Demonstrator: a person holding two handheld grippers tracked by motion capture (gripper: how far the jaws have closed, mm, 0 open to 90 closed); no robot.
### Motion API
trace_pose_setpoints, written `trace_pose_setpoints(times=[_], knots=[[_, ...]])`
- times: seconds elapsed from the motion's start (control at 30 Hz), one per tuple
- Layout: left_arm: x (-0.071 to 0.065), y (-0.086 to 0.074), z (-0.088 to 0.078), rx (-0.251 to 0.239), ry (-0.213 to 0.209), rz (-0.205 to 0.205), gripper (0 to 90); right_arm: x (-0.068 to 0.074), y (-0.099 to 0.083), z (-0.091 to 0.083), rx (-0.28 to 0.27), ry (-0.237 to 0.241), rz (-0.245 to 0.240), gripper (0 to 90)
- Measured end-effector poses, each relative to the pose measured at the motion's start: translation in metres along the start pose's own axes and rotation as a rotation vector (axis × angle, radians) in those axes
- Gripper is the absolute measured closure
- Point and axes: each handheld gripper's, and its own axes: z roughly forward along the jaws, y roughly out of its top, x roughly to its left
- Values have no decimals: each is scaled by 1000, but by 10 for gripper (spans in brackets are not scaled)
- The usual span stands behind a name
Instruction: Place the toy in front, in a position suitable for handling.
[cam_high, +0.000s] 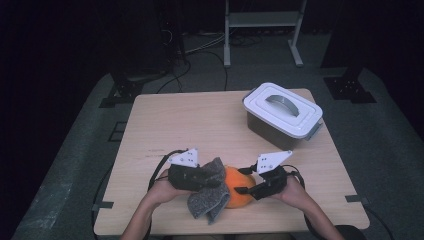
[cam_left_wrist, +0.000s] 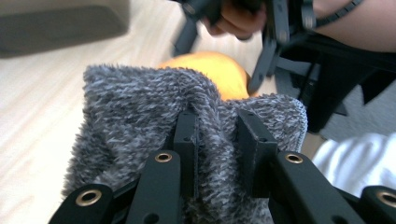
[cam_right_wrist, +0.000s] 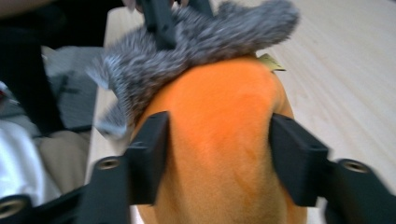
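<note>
An orange soft ball (cam_high: 240, 189) lies near the table's front edge, with a grey fuzzy cloth (cam_high: 206, 199) draped against its left side. My left gripper (cam_high: 214, 181) is shut on the cloth; in the left gripper view its jaws (cam_left_wrist: 217, 123) pinch a fold of the grey pile (cam_left_wrist: 135, 107), and the orange ball (cam_left_wrist: 210, 65) sits just behind. My right gripper (cam_high: 242, 181) comes in from the right and is shut on the ball. In the right gripper view its jaws (cam_right_wrist: 217, 140) press on both sides of the orange ball (cam_right_wrist: 219, 102), and the cloth (cam_right_wrist: 196, 42) lies over the ball's far end.
A grey lidded box (cam_high: 282, 112) with a handle on its white lid stands at the back right of the wooden table (cam_high: 190, 125). Both forearms come in over the front edge. Dark floor, cables and a metal stand lie beyond the table.
</note>
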Motion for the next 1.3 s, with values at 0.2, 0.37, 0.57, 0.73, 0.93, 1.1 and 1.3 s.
trace_pose_setpoints(times=[0.2, 0.37, 0.57, 0.73, 0.93, 1.1, 1.3], knots=[[0, -1, 1, 13, -43, 5, 715, -9, -1, -5, 12, 15, 51, 251], [0, 5, 0, 5, 4, 18, 717, -5, -3, 0, 20, -5, 30, 504], [-1, 13, -14, -45, 89, 36, 720, 5, 9, -5, -70, -132, -76, 557], [3, 5, -4, 19, 82, 13, 716, 3, 5, 1, -39, -99, -81, 520], [12, -9, -5, 62, 71, -26, 713, -4, -3, -6, -20, -93, -53, 512], [11, -7, -5, 48, 79, -17, 713, -4, -4, -5, -25, -97, -41, 497], [-1, 10, -1, 9, 68, 37, 712, 3, 2, 0, -17, -98, -92, 495]])
